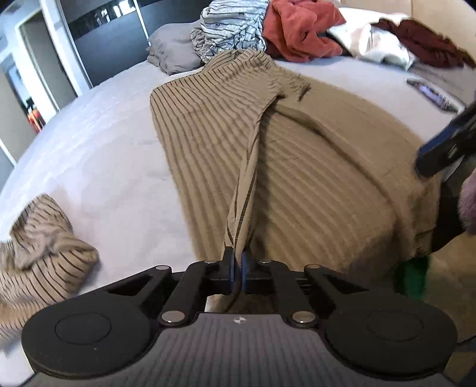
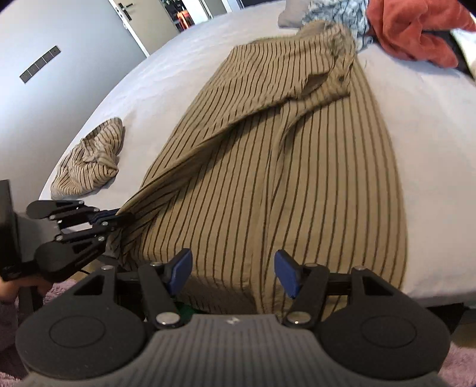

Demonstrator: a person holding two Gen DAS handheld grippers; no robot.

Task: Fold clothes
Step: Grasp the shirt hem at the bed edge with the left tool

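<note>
Spread lengthwise down the pale bed (image 2: 431, 178) lies the tan striped shirt (image 2: 282, 184), its hem hanging over the near edge and its collar toward the far clutter. At the shirt's near left corner the left gripper (image 1: 237, 265) is clenched on a bunched edge of the cloth, which rises from its blue pads (image 1: 229, 269) as a taut ridge running up toward the collar. Directly over the hem the right gripper (image 2: 233, 272) stands released, its 2 blue pads (image 2: 181, 269) spread apart with striped fabric showing between them; whether they touch the cloth I cannot tell.

Around the shirt, a second striped garment (image 2: 89, 162) sits crumpled on the sheet to the left, well apart from it. Beyond the collar a heap crowds the far end of the bed: a grey patterned garment (image 1: 229, 28) touching the collar, a rust-red garment (image 1: 300, 28), a white garment (image 1: 377, 44), and a dark maroon garment (image 1: 428, 44). A grey pillow (image 1: 172, 50) lies left of that heap. Near the right side a dark flat device (image 1: 431, 95) rests on the sheet. Below the hem something green (image 1: 413, 277) peeks out.
</note>
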